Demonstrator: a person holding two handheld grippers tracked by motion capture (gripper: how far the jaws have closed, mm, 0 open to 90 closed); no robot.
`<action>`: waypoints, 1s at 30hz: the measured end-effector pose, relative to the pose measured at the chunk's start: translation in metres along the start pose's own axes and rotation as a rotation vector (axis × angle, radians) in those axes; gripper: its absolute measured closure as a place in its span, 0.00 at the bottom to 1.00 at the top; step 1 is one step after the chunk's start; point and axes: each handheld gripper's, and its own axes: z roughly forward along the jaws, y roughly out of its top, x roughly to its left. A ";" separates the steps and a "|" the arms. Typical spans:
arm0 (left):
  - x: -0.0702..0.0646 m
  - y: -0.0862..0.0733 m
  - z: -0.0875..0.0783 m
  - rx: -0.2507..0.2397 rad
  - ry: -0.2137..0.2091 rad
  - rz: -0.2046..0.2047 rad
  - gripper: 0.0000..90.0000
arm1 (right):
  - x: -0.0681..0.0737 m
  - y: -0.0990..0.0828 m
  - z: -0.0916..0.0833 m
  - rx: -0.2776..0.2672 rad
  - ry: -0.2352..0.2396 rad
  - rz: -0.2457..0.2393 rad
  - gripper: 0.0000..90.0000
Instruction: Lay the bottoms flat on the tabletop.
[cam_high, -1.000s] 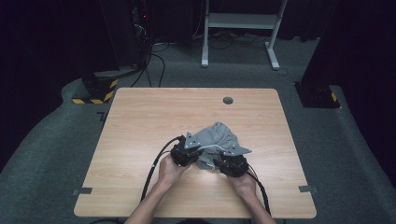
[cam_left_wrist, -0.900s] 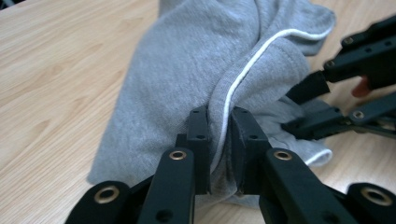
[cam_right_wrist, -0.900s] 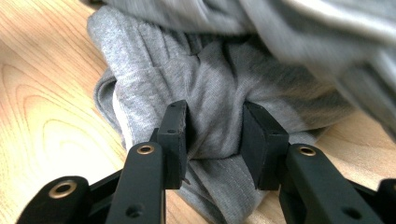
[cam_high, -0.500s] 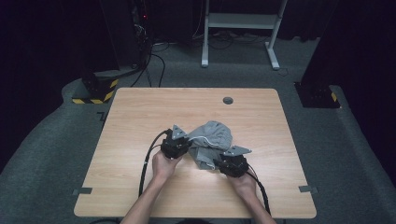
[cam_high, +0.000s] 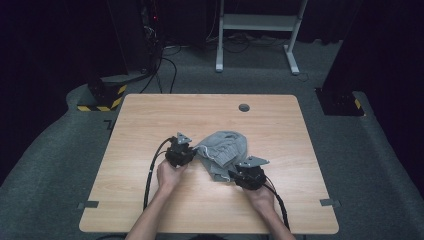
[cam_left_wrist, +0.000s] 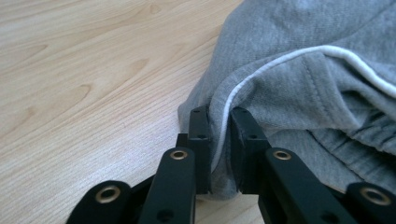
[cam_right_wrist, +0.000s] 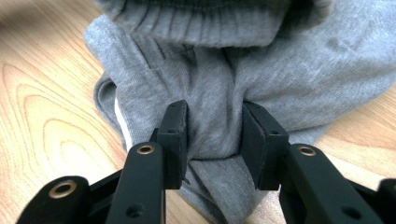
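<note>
**Grey garment gripped at two points, ready for spreading**

Wooden bench (cam_high: 150, 210) below, bare apart from one small round cable hole (cam_high: 244, 107) near the far edge. Slightly nearer than the middle, a crumpled grey garment (cam_high: 225, 147) of soft sweatshirt cloth, resting on the wood as a loose heap between the two hands. Not yet flat: folded over itself, with several layers bunched together.

At its left side, the left hand (cam_high: 170, 175) with the left tongs (cam_high: 192, 152), pointing toward the heap. At its near right corner, the right hand (cam_high: 260, 195) with the right tongs (cam_high: 232, 174), pointing in from the opposite side. Placed so, probably, to draw the cloth apart in two directions and open the heap.

Closer in, left tongs (cam_left_wrist: 219, 116) narrow, pinched on a thin edge of the garment, exactly where the white piping (cam_left_wrist: 280, 63) runs down between the jaws. Probably chosen because a hemmed edge gives a firm line to pull and shows where the cloth ends.

Right tongs (cam_right_wrist: 215, 112) at middle width, clamped on a thick gathered bunch of the grey cloth, hence the wider gap. Above that bunch, a ribbed band (cam_right_wrist: 210, 21), perhaps a cuff or waistband; cannot tell which.

Judged from this: hold secured on both sides, spreading itself not yet done
</note>
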 end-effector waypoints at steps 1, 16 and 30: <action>-0.002 0.000 -0.001 0.002 -0.003 0.019 0.82 | 0.000 0.000 0.000 0.000 0.000 0.001 0.70; -0.037 0.006 -0.022 -0.121 -0.132 0.159 0.39 | 0.000 0.000 0.000 0.002 0.001 0.004 0.70; -0.039 0.021 -0.013 -0.128 -0.209 0.135 0.95 | -0.001 -0.001 -0.001 0.003 0.008 -0.001 0.71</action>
